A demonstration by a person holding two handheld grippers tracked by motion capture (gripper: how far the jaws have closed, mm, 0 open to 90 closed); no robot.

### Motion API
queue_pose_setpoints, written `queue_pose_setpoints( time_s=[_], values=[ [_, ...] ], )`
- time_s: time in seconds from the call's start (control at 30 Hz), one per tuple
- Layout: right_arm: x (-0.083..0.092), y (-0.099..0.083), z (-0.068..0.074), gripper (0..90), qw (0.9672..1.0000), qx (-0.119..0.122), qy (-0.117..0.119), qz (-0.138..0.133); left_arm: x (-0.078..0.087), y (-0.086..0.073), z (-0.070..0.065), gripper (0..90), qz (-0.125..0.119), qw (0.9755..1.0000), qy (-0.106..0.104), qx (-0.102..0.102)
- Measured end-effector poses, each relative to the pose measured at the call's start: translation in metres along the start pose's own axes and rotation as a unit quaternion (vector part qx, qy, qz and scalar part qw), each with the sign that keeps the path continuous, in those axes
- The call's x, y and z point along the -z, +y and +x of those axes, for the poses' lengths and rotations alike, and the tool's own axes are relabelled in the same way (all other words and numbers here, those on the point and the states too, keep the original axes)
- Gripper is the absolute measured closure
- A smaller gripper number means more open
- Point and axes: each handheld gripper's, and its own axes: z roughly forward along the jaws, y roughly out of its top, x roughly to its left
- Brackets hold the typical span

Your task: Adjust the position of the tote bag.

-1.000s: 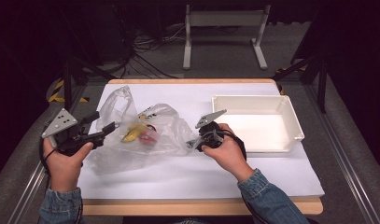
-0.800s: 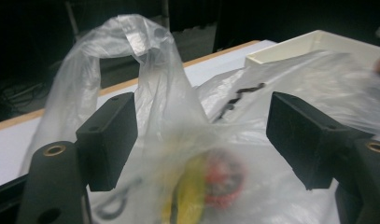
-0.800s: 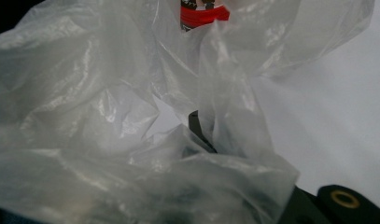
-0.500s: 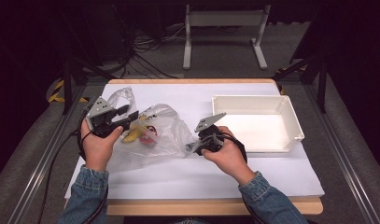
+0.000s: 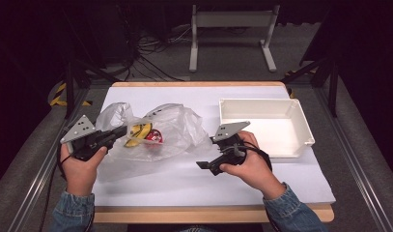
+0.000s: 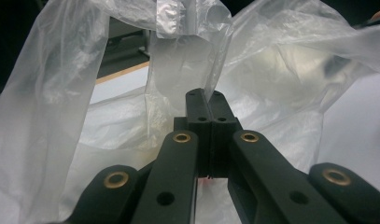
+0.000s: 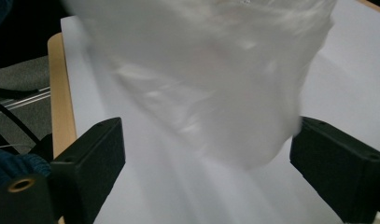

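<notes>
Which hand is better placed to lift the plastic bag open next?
Left. The left claw has just closed and now pinches the plastic bag at its handle. The right claw has just opened; its jaws stand wide apart off the bag's edge, gripping nothing.

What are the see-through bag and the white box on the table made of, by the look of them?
The bag looks like thin clear plastic film: it crinkles, shines in patches, and a banana shows through it. The box seems to be stiff white plastic, matte, with straight walls and a rolled rim, though coated metal cannot be ruled out.
</notes>
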Motion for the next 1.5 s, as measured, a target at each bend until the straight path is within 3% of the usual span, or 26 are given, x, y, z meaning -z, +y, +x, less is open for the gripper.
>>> queue_pose_setpoints(
  time_s=[0.2,0.33,0.37,0.4,0.47,0.6,0.73,0.87,0.93,1.03,1.1,1.2,1.33,1.4,1.47,1.5],
  values=[
    [0.031,0.008,0.002,8.2,0.9994,0.008,-0.013,-0.032,0.006,-0.005,-0.005,90.0,0.030,0.9994,-0.015,-0.005],
    [0.042,0.017,0.001,7.7,0.9983,0.013,-0.017,-0.054,0.011,-0.012,-0.010,90.0,0.045,0.9986,-0.026,-0.002],
    [0.049,0.027,-0.001,7.7,0.9967,0.014,-0.020,-0.077,0.014,-0.017,-0.011,90.0,0.053,0.9982,-0.030,0.001],
    [0.049,0.027,-0.001,7.7,0.9967,0.014,-0.020,-0.077,0.014,-0.017,-0.011,90.0,0.053,0.9982,-0.030,0.001],
    [0.051,0.039,-0.003,8.0,0.9939,0.016,-0.020,-0.107,0.017,-0.023,-0.012,90.0,0.061,0.9974,-0.039,0.008],
    [0.045,0.053,-0.007,8.0,0.9919,0.016,-0.008,-0.126,0.017,-0.028,-0.012,90.0,0.068,0.9966,-0.046,0.012],
    [0.025,0.077,-0.018,7.7,0.9909,0.016,0.001,-0.134,0.015,-0.031,-0.017,90.0,0.078,0.9952,-0.059,0.005],
    [-0.003,0.094,-0.030,7.9,0.9935,0.027,-0.016,-0.109,0.017,-0.034,-0.021,90.0,0.088,0.9942,-0.062,0.001],
    [-0.021,0.100,-0.037,9.1,0.9962,0.028,-0.009,-0.082,0.019,-0.036,-0.022,90.0,0.096,0.9934,-0.063,0.002],
    [-0.048,0.101,-0.048,23.8,0.9989,0.030,0.004,-0.035,0.020,-0.040,-0.021,90.0,0.107,0.9924,-0.061,0.002],
    [-0.059,0.100,-0.053,59.3,0.9991,0.038,0.016,-0.006,0.020,-0.042,-0.020,90.0,0.110,0.9920,-0.060,0.008],
    [-0.067,0.098,-0.062,85.9,0.9993,0.023,0.019,-0.024,0.020,-0.045,-0.018,90.0,0.125,0.9902,-0.061,0.010],
    [-0.076,0.099,-0.072,88.8,0.9986,0.009,-0.007,-0.052,0.017,-0.049,-0.011,90.0,0.144,0.9886,-0.039,0.020],
    [-0.084,0.099,-0.077,88.7,0.9977,-0.001,-0.027,-0.063,0.017,-0.051,-0.007,90.0,0.143,0.9887,-0.035,0.027],
    [-0.087,0.099,-0.079,88.6,0.9973,-0.004,-0.032,-0.066,0.016,-0.052,-0.006,90.0,0.144,0.9884,-0.035,0.031],
    [-0.099,0.098,-0.084,88.1,0.9965,-0.013,-0.041,-0.071,0.015,-0.054,-0.005,90.0,0.146,0.9878,-0.039,0.038]
  ],
)
